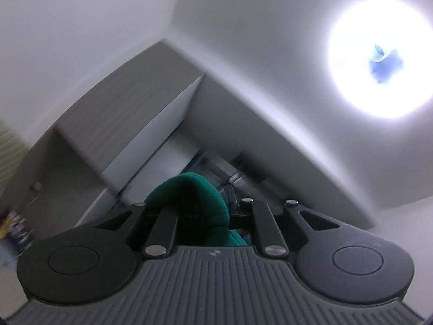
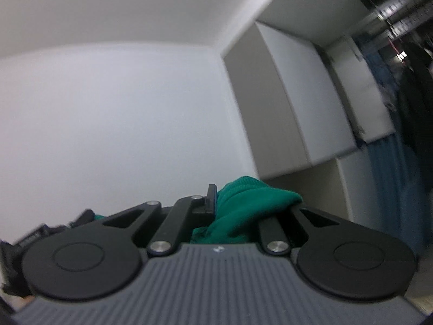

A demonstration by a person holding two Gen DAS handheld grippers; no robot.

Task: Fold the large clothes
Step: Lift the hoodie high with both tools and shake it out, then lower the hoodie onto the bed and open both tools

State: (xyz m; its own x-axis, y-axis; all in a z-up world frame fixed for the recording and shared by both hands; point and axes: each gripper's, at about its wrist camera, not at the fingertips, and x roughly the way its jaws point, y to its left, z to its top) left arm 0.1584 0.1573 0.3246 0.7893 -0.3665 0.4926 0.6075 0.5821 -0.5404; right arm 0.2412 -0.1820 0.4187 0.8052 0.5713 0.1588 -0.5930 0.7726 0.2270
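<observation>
Green cloth [image 1: 194, 203] in both hand-held grippers

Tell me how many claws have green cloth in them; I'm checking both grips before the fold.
2. The left claw holds a bunched fold of green cloth; the right claw holds green cloth too. The fingertips are hidden.

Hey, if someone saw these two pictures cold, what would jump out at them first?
Probably the glaring round ceiling light, upper right in the left wrist view. Next, the green cloth bunched in the left gripper, and again in the right gripper. Both cameras point upward at white walls and grey cabinets.
</observation>
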